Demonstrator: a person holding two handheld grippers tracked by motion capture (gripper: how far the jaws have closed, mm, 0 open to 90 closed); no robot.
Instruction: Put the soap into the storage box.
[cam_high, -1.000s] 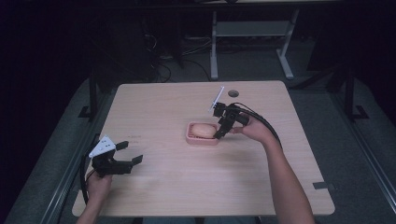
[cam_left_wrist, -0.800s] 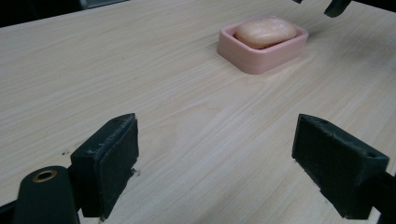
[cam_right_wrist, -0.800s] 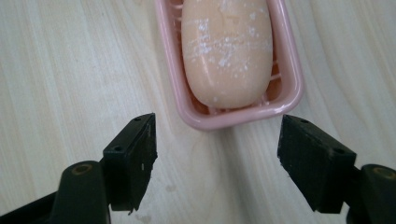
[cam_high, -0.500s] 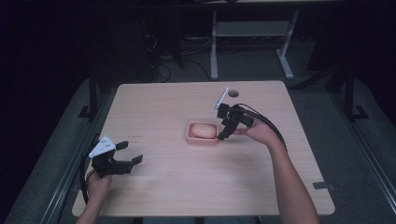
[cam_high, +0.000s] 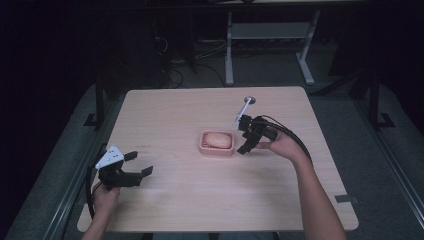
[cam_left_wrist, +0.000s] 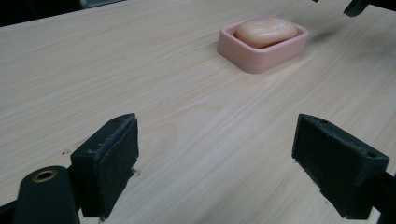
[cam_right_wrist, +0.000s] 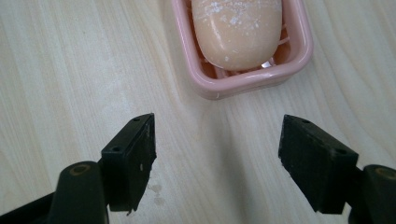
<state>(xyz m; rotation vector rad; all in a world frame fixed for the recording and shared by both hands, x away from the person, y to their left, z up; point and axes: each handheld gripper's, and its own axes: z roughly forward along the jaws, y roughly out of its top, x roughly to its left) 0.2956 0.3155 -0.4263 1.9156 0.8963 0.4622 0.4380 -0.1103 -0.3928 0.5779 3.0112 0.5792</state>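
- The pink soap dish (cam_high: 217, 143) stands near the middle of the tabletop (cam_high: 190, 110), a little toward its right edge, flat on the wood.
- A peach-coloured soap bar (cam_high: 219, 139) lies inside the dish, speckled with white flecks in the right gripper view (cam_right_wrist: 236, 30).
- The right gripper (cam_high: 244, 148) hangs just beside the dish's right side, tips pointing down at the wood; its jaws stand spread with nothing between them, clear of the dish rim (cam_right_wrist: 243, 81).
- The left gripper (cam_high: 139, 163) sits near the tabletop's front left corner, well apart from the dish, jaws spread wide over bare wood.
- From the left gripper view, the dish (cam_left_wrist: 262, 46) shows farther off, upright, the bar resting level in it.
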